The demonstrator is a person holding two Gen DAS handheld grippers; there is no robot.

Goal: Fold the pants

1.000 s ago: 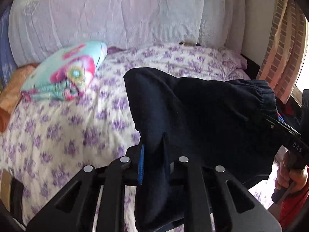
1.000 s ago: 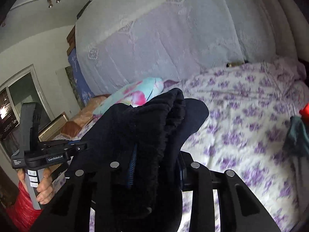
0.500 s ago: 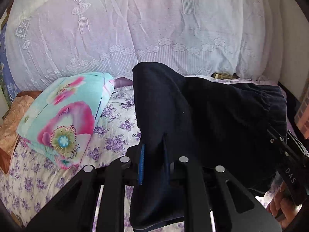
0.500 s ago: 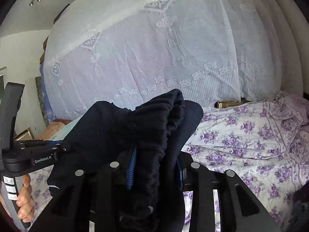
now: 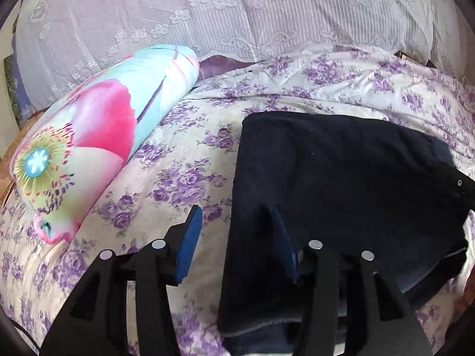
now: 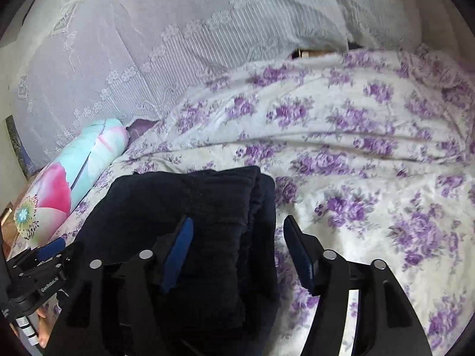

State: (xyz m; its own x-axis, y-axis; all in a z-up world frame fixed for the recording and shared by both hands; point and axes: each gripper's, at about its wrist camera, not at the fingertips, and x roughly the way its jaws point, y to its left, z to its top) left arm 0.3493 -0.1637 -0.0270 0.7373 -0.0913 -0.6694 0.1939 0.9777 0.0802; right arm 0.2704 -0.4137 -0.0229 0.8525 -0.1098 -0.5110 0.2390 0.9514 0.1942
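The dark navy pants (image 5: 341,178) lie folded flat on the purple-flowered bedsheet (image 5: 178,160). My left gripper (image 5: 233,216) straddles their left edge. Its jaws are opening: the left blue pad (image 5: 188,243) stands clear over the sheet and the right one rests on the cloth without pinching it. In the right wrist view the pants (image 6: 193,207) show their ribbed waistband end. My right gripper (image 6: 237,219) straddles that end, its jaws opening too, with cloth between the pads but not squeezed. The left gripper (image 6: 38,270) shows at the lower left, held by a hand (image 6: 41,329).
A turquoise and pink flowered pillow (image 5: 98,136) lies left of the pants, also visible as the pillow (image 6: 74,172) in the right wrist view. A white lace cover (image 5: 237,14) rises behind the bed. Bare sheet (image 6: 371,178) stretches to the right.
Both grippers came forward and down with the pants, which hung in the air before and now rest on the bed. Both sets of jaws have spread and let go of the cloth.
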